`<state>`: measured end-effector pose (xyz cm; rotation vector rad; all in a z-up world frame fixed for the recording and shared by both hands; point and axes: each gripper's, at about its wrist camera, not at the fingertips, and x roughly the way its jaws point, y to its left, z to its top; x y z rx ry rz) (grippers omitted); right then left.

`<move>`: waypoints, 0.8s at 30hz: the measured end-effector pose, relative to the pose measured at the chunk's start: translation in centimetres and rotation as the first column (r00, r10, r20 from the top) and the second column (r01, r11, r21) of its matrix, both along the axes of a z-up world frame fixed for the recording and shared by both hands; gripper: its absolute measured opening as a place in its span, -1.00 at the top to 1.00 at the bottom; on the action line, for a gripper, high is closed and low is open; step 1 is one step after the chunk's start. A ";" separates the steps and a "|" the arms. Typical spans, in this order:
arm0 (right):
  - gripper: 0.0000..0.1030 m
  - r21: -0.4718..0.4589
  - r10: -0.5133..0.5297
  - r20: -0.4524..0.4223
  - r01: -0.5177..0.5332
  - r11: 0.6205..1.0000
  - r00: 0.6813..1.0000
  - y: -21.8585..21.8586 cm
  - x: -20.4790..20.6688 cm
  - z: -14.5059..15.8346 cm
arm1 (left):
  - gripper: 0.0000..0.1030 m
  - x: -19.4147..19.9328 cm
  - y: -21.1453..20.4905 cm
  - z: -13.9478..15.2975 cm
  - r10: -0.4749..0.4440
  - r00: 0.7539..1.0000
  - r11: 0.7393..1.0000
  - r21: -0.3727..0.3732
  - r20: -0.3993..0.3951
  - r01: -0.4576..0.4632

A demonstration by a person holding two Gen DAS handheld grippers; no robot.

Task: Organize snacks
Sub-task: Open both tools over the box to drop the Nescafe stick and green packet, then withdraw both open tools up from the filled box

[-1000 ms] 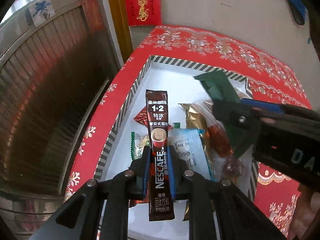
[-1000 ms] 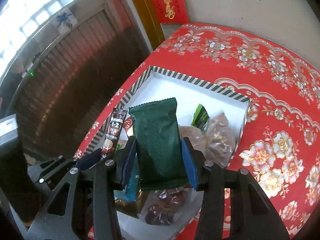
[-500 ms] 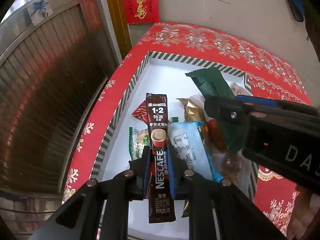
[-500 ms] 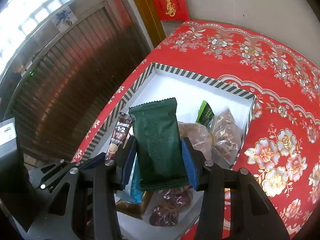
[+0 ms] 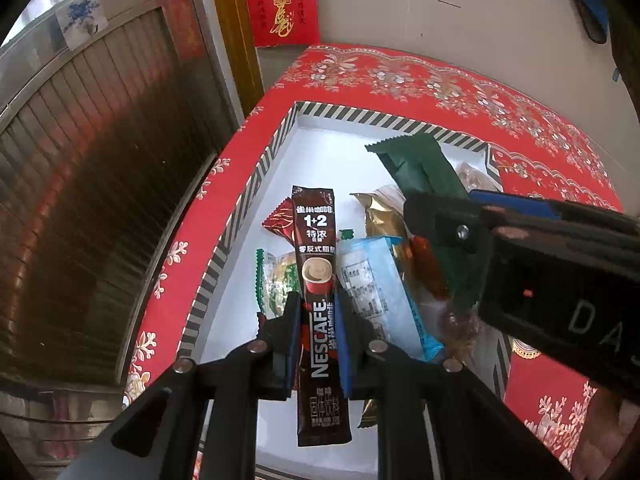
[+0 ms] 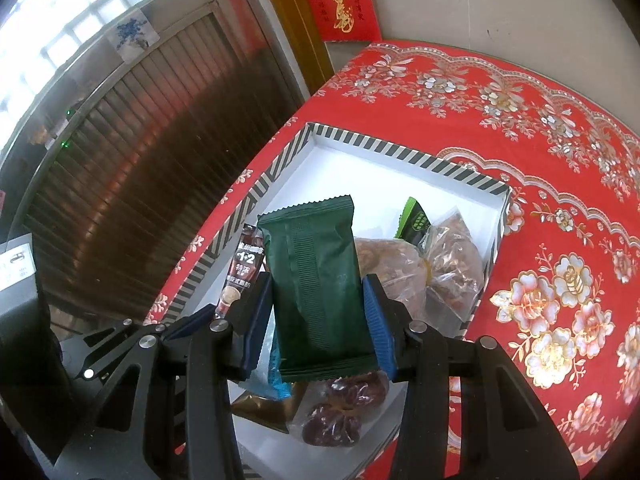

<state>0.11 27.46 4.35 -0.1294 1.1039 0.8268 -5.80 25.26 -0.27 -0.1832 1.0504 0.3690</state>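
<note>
My left gripper (image 5: 318,320) is shut on a dark brown Nescafe coffee stick (image 5: 318,264), held upright above the white box with a striped rim (image 5: 360,116). My right gripper (image 6: 316,312) is shut on a dark green snack packet (image 6: 316,280), also above the box (image 6: 400,154). The packet shows in the left wrist view (image 5: 420,164), and the coffee stick shows in the right wrist view (image 6: 242,268). In the box lie a light blue packet (image 5: 376,284), a gold packet (image 5: 380,216), a small red packet (image 5: 278,222) and clear bags of brown snacks (image 6: 448,264).
The box sits on a red flowered tablecloth (image 6: 560,160) near the table's left edge. A slatted metal door (image 5: 100,160) stands to the left. A red paper hanging (image 5: 280,4) is on the wall behind. The box's far half (image 5: 332,152) holds no snacks.
Both grippers have risen and drawn back a little with their packets still held. The box and table look smaller and further below.
</note>
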 end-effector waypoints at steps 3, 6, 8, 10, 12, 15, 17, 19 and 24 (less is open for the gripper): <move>0.11 0.015 -0.002 -0.013 0.003 1.000 1.000 0.0 -0.1 0.1 | 0.50 0.0 -0.1 -0.1 -0.001 1.000 1.000 -0.006 -0.010 0.001; 0.10 0.012 -0.022 -0.030 0.023 1.000 0.999 0.1 -0.2 0.1 | 0.02 -0.1 -0.1 -0.3 0.013 1.000 1.000 -0.007 -0.026 -0.013; 0.10 0.016 -0.029 -0.024 0.029 0.999 0.999 0.0 -0.2 0.4 | -0.44 -0.3 0.0 -0.2 0.028 0.999 1.000 -0.007 -0.023 -0.028; 0.10 0.024 -0.034 -0.023 0.034 0.999 0.999 -0.1 -0.2 0.6 | -0.54 -0.5 0.0 -0.1 0.036 0.999 0.999 -0.016 -0.018 -0.036; 0.10 0.045 -0.036 -0.023 0.037 0.998 0.999 -0.4 -0.2 1.0 | -0.69 -0.7 0.0 0.0 0.037 0.999 0.999 -0.021 -0.018 -0.037; 0.10 0.053 -0.046 -0.012 0.047 0.998 0.999 -0.7 -0.3 1.4 | -1.00 -0.9 -0.3 0.0 0.038 0.999 0.999 -0.020 -0.024 -0.038; 0.10 0.056 -0.050 -0.014 0.051 0.997 0.999 -0.9 -0.3 1.5 | -1.00 -0.9 -0.7 0.0 0.042 0.998 0.999 0.002 -0.045 -0.042; 0.10 0.065 -0.057 -0.017 0.058 0.996 0.998 -1.5 -0.3 1.6 | -1.00 -1.1 -0.9 0.0 0.059 0.997 0.997 0.049 -0.059 -0.056; 0.10 0.075 -0.054 0.004 0.053 0.996 0.999 -3.1 -0.9 2.0 | -1.00 -2.2 -1.1 1.3 0.068 0.998 0.997 0.043 0.005 -0.068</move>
